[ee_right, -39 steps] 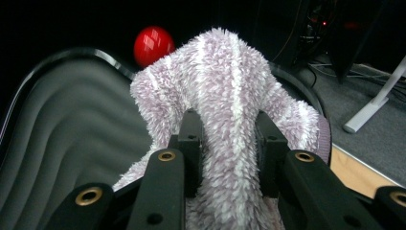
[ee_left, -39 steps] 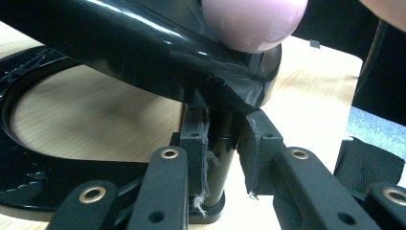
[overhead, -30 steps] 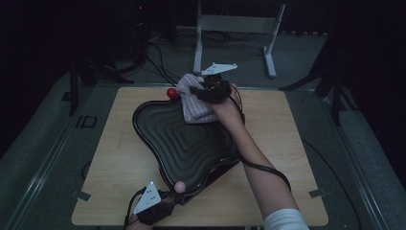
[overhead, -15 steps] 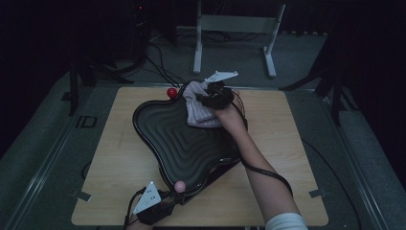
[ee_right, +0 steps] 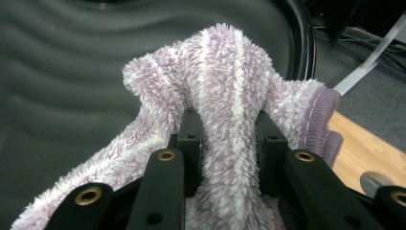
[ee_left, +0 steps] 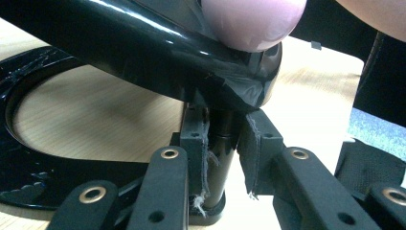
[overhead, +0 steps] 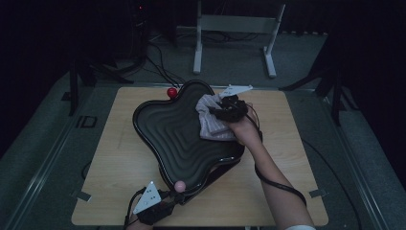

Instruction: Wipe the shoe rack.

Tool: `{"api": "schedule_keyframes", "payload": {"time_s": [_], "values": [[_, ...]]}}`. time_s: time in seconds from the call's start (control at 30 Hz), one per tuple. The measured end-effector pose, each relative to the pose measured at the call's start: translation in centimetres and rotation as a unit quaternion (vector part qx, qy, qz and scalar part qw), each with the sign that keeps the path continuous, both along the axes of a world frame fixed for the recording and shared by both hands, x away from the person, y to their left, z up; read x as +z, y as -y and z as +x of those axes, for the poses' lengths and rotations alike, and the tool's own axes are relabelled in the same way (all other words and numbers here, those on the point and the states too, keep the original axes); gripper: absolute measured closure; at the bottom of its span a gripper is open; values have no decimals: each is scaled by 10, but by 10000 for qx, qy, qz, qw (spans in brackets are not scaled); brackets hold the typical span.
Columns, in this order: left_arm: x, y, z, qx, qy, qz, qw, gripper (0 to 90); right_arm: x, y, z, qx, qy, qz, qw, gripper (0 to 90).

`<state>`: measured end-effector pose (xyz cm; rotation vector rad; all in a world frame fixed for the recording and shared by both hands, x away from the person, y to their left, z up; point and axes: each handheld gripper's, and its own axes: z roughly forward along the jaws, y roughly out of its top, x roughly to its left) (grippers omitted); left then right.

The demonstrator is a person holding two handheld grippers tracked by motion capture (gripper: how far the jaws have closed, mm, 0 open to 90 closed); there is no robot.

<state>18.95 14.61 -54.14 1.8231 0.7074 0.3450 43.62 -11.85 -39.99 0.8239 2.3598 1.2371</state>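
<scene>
A black wavy tray (overhead: 167, 139) stands on the wooden table, with a pink ball (overhead: 180, 186) at its near tip and a red ball (overhead: 171, 92) at its far edge. My right gripper (overhead: 225, 111) is shut on a fluffy purple-and-white striped cloth (overhead: 211, 125) that lies on the tray's far right part. In the right gripper view the cloth (ee_right: 230, 81) bulges up between the jaws over the tray (ee_right: 67, 72). My left gripper (overhead: 165, 203) sits at the table's near edge. Its jaws (ee_left: 224, 139) clamp a black post (ee_left: 221, 158) under the tray's rim (ee_left: 143, 52), below the pink ball (ee_left: 253, 19).
The light wooden table (overhead: 297, 191) has bare room left and right of the tray. A black ring-shaped base (ee_left: 28, 191) lies under the tray. A white metal frame (overhead: 234, 24) and cables stand on the dark floor behind the table.
My right gripper has carried the cloth to the right and nearer across the tray's far part, and lower. The left gripper has kept still.
</scene>
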Motion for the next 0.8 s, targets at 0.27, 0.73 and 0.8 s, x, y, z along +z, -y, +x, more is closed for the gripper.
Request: {"api": "schedule_keyframes", "payload": {"time_s": [0.27, 0.73, 0.8], "values": [[0, 0, 0, 3, -7, -9, 10000, 738, -11, 15, -15, 101, 11, -61, 9999, 704], [0, 1, 0, 0, -14, 21, 10000, 738, -27, 39, -37, 151, -104, -68, 9998, 705], [0, 1, 0, 1, -12, 10, 10000, 738, -29, 42, -40, 152, -122, -30, 9998, 705]]}}
